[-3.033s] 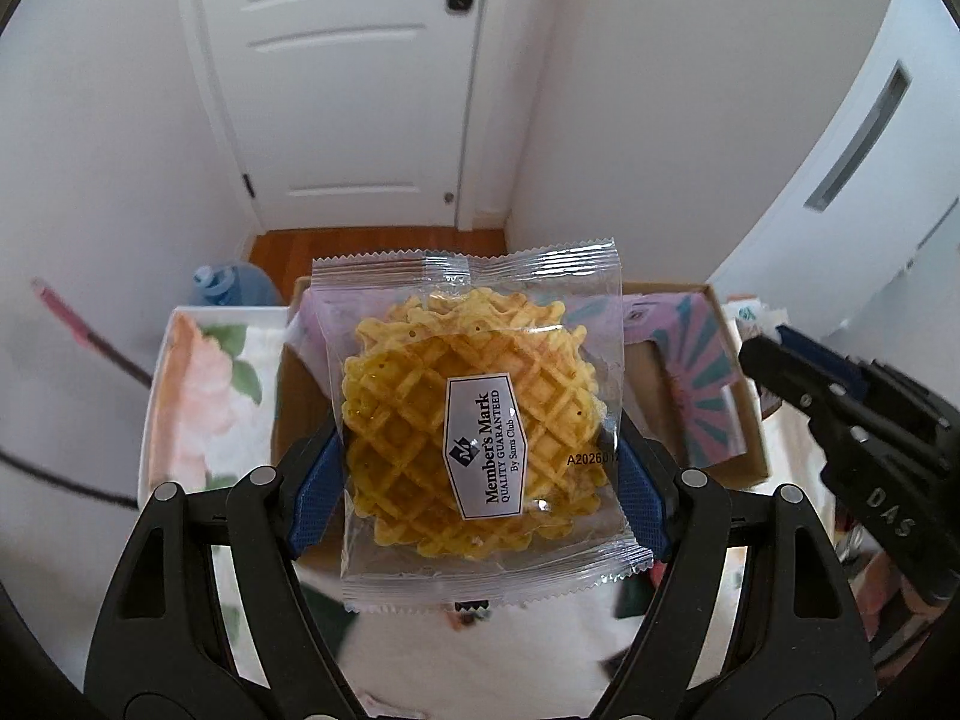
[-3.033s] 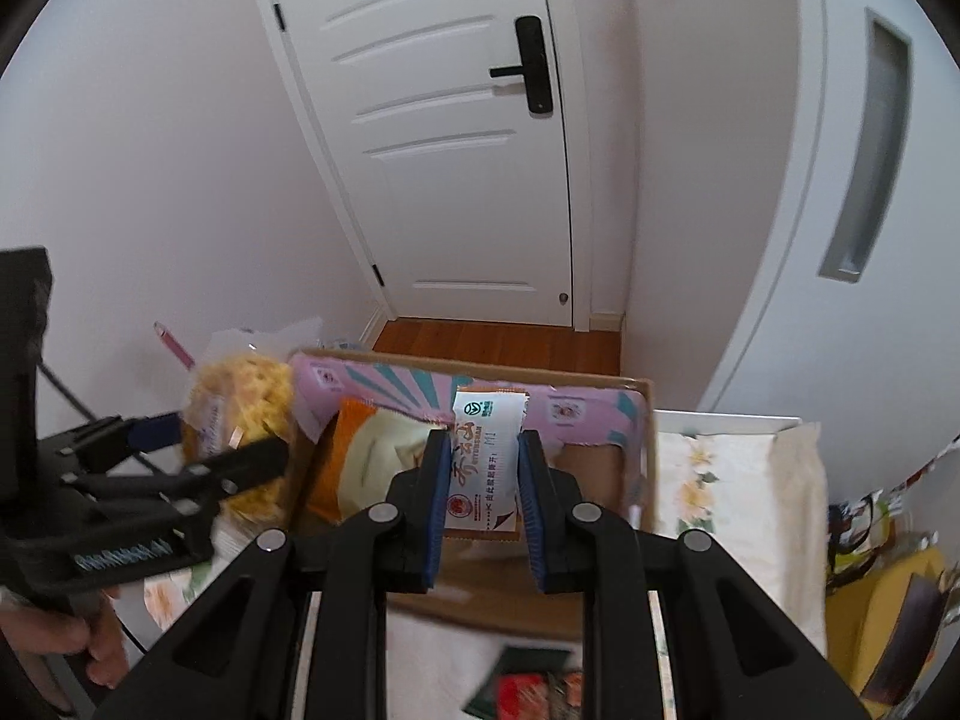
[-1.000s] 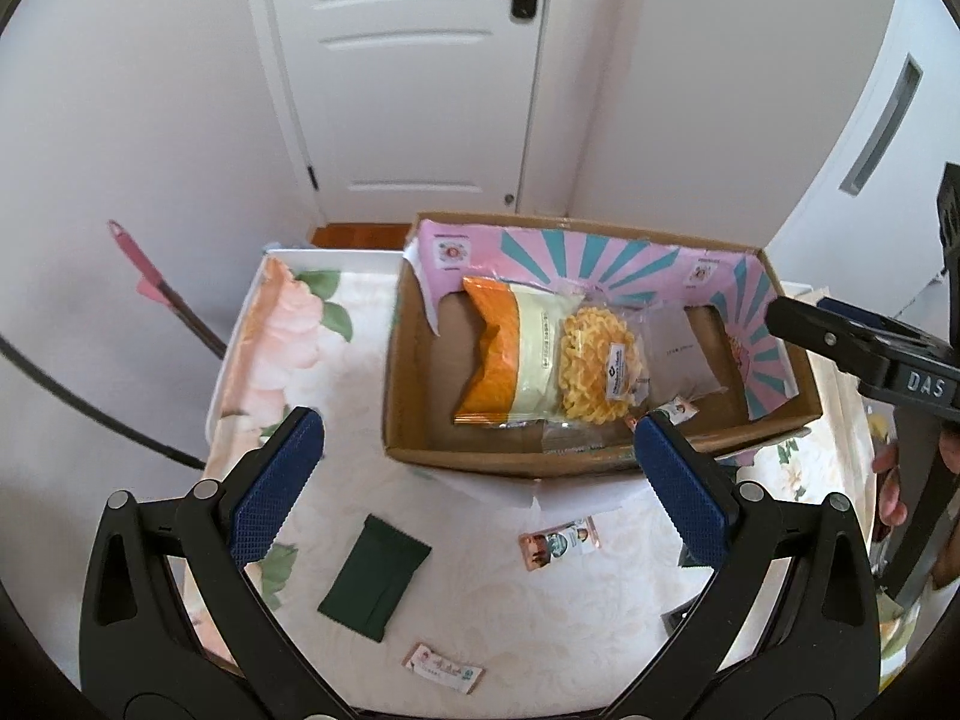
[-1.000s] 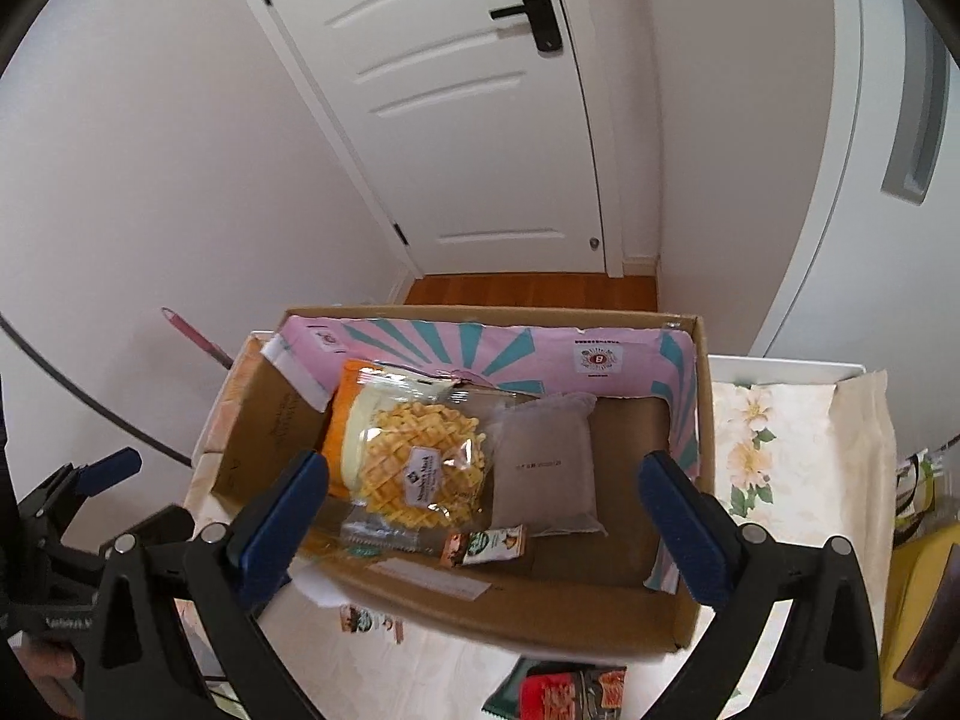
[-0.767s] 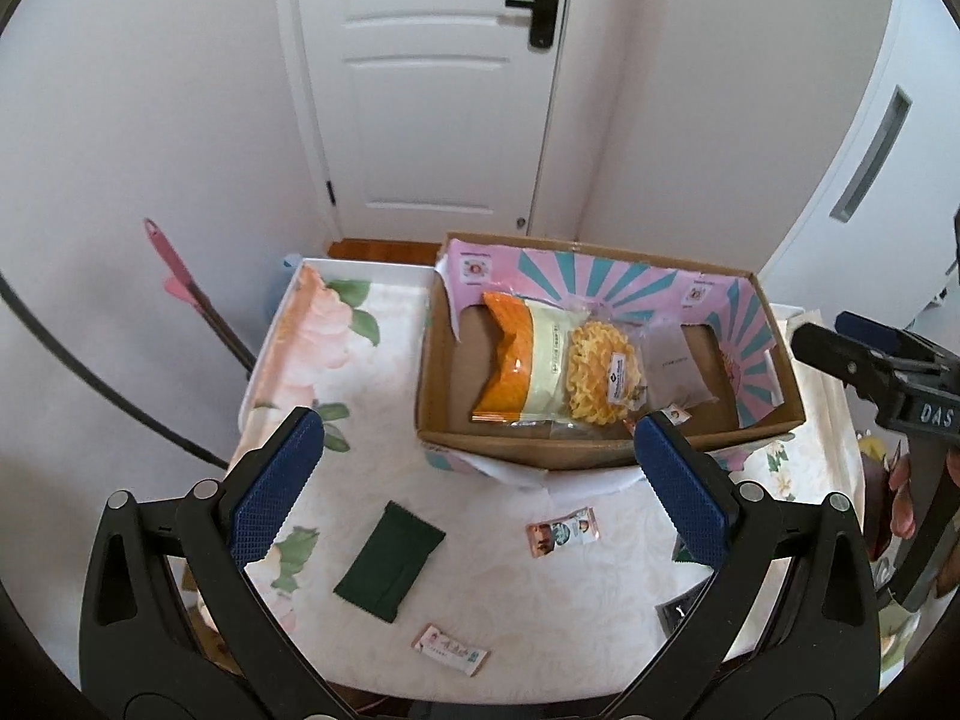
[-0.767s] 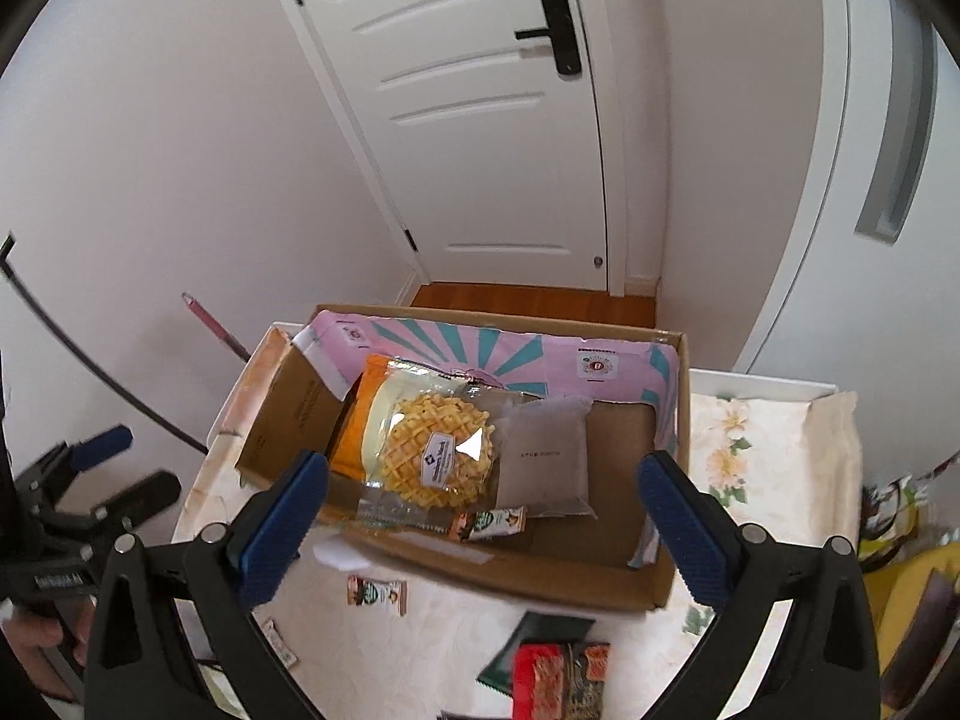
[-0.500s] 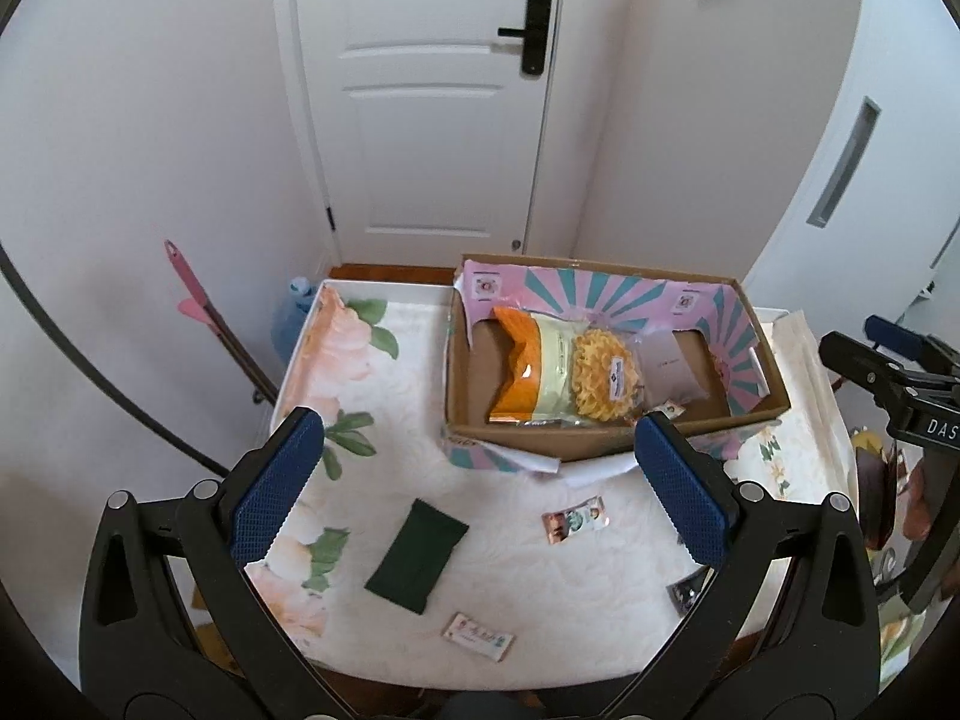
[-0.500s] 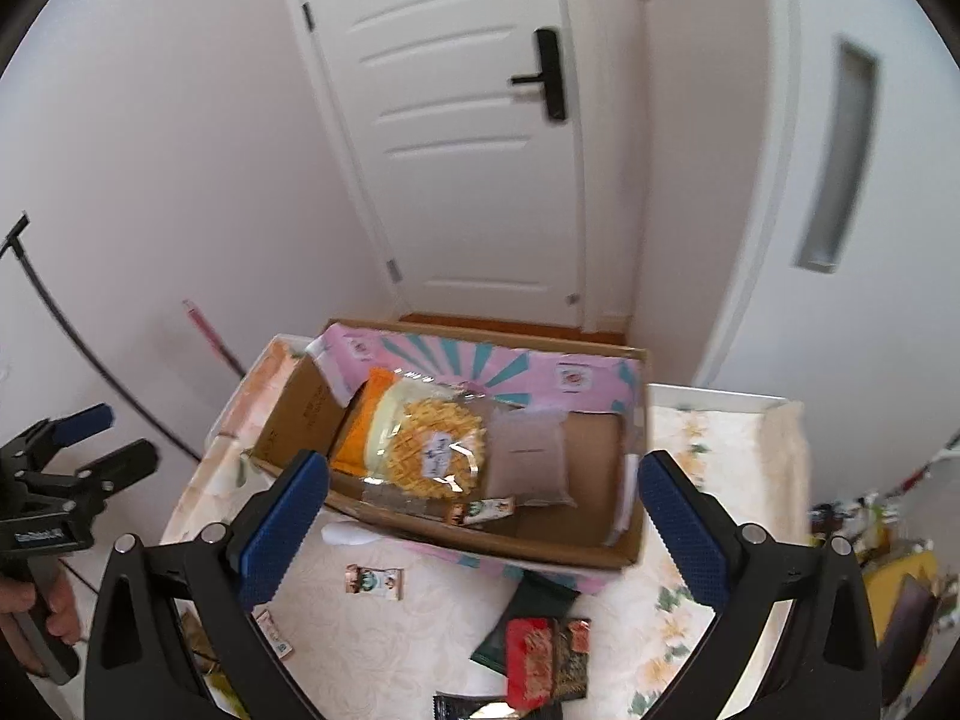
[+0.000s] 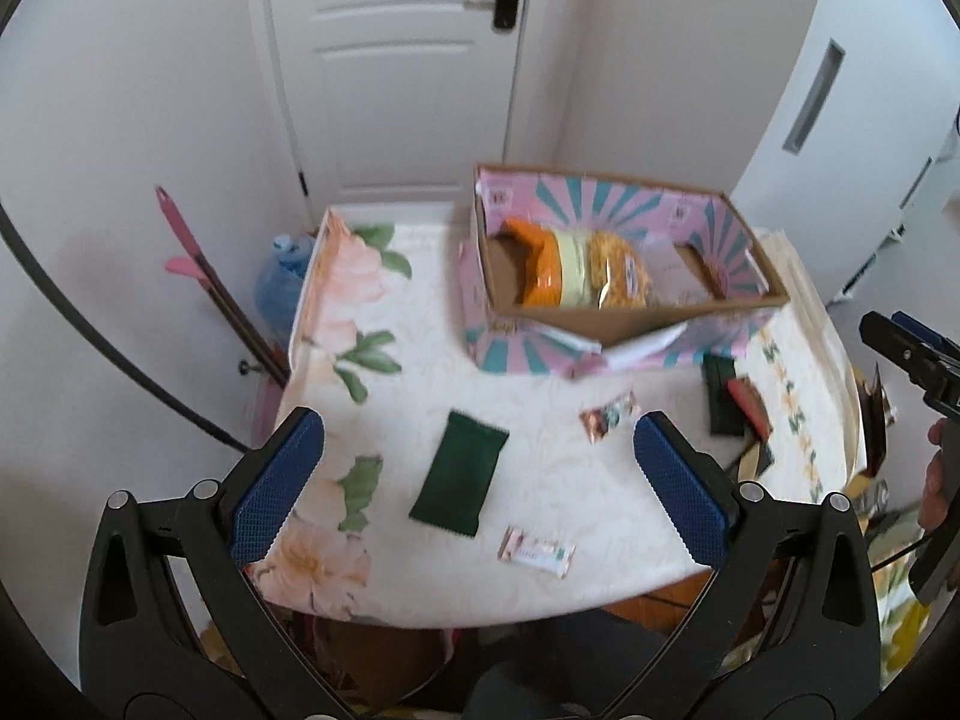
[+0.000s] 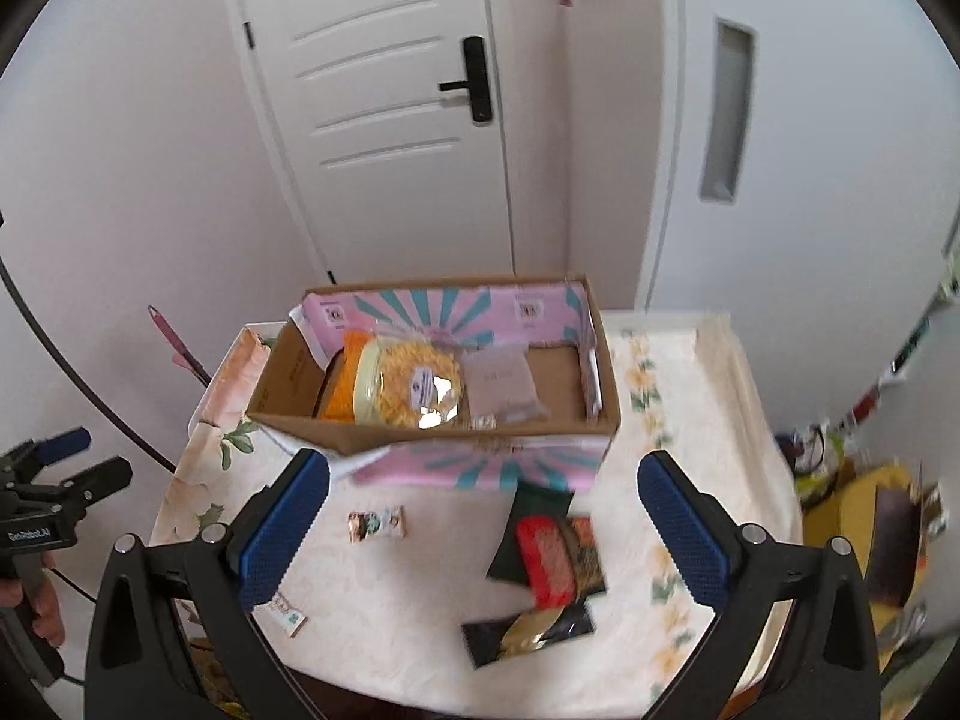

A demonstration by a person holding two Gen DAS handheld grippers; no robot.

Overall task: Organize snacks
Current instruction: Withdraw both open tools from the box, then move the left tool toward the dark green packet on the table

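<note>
- The left claw [image 9: 478,457] hangs above the near edge of the counter [image 9: 420,360], its blue pads spread wide with nothing between them.
- The right claw [image 10: 483,507] is likewise spread wide and empty, raised over the near middle of the counter.
- A cardboard box [image 10: 432,429] with pink and teal printed walls sits at the far side of the counter, close to the far edge and to the wall with the white door [image 10: 384,120].
- Inside the box, an orange bag [image 10: 339,387] lies at the left, a waffle packet [image 10: 414,384] rests partly on it, and a grey packet [image 10: 501,387] lies just right of the waffle; the right part of the box floor is bare.
- On the open cloth in front of the box: a dark green pouch [image 9: 459,480] at near left, a small white sachet [image 9: 537,552] close to the near edge, and a small brown sachet [image 9: 609,417] near the middle.
- To the right, a red packet [image 10: 549,558] overlaps a dark pouch just in front of the box, and a black-and-gold packet [image 10: 528,630] lies near the near edge.
- The left part of the counter, with its flower print, holds no snacks and leaves free room there.
</note>
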